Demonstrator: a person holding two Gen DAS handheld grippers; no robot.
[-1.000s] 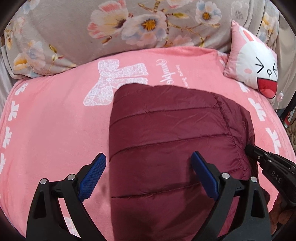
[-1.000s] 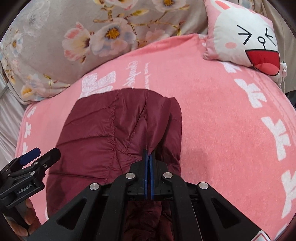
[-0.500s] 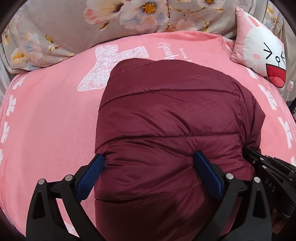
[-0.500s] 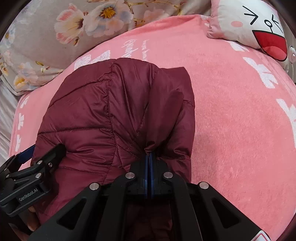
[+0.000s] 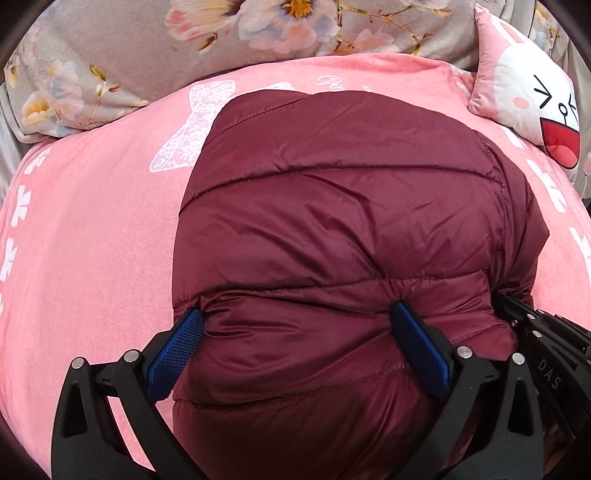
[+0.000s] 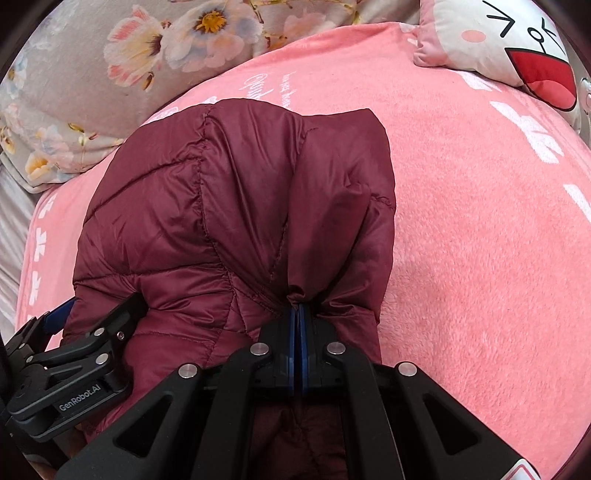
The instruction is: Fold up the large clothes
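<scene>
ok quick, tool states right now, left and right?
Left tool: open, fingers spread across a puffy fold of the maroon jacket, not clamped.
Right tool: closed, pinching the maroon jacket's edge.

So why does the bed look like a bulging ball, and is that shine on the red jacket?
Left wrist view: fisheye bending rounds the pink blanket, corners go black; soft sheen on the jacket, all fairly sharp. Right wrist view: same bulge, duller jacket folds, shadow under the shut right tongs.

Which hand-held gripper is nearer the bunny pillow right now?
Right. The right hand-held gripper, shut on the jacket, sits on the side nearer the bunny pillow; the left hand-held gripper straddles the jacket farther away.
</scene>
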